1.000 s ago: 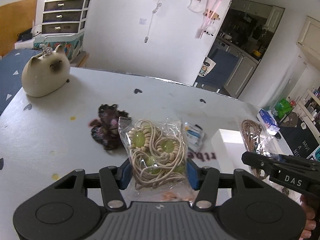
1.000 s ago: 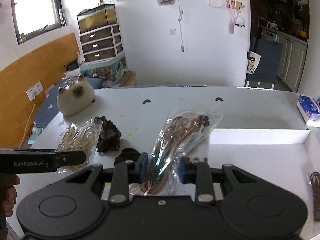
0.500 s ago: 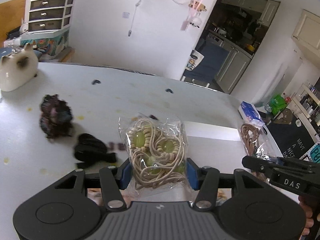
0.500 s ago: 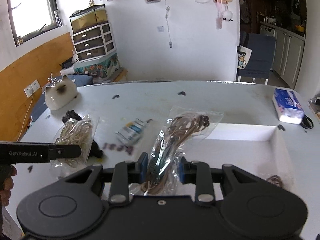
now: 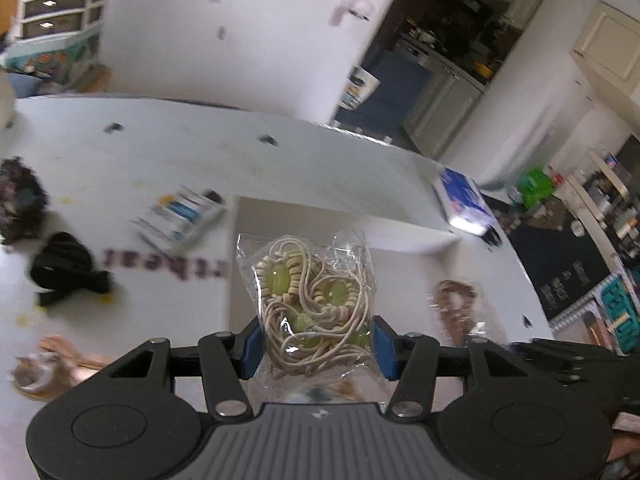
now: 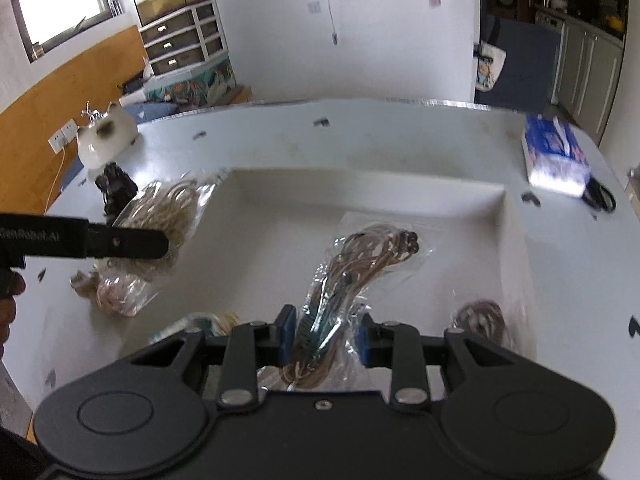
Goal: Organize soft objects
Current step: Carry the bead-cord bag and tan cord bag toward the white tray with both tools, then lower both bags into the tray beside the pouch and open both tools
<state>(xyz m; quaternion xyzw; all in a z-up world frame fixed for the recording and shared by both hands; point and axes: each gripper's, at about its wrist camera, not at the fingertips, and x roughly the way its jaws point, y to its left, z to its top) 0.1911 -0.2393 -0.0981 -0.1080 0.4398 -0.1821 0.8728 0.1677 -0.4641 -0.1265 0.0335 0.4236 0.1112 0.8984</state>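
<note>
1. Currently, a clear bag of cream cord and green beads (image 5: 312, 304) is clamped between the blue pads of the left gripper (image 5: 318, 346). It is held above the near-left part of the white tray (image 5: 404, 216), clear of the tray floor.
2. A second clear bag, of brown cords (image 6: 360, 272), is pinched at its lower end by the narrowly set right gripper (image 6: 326, 338). It is carried over the middle of the tray, as the right wrist view shows.
3. Compared with a second ago, both bags have been brought from over the open surface (image 6: 280, 136) to over the tray. The grip on each bag is unchanged.
4. A dark coil (image 6: 480, 316) is already lying in the near-right corner of the tray.
5. Outside the tray, these items are left on the surface: a black soft item (image 5: 64, 268), a dark fuzzy item (image 5: 18, 200), a small printed packet (image 5: 180, 216) and a pinkish bag (image 5: 48, 364) at the near-left edge.
6. A blue tissue pack (image 6: 554, 154) lies beyond the far-right corner of the tray. A cat figure (image 6: 106, 140) stands at the far left of the surface.
7. The carry is judged to be nearly complete; lowering and release of both bags are expected next. A cord could catch on a pad at release.
</note>
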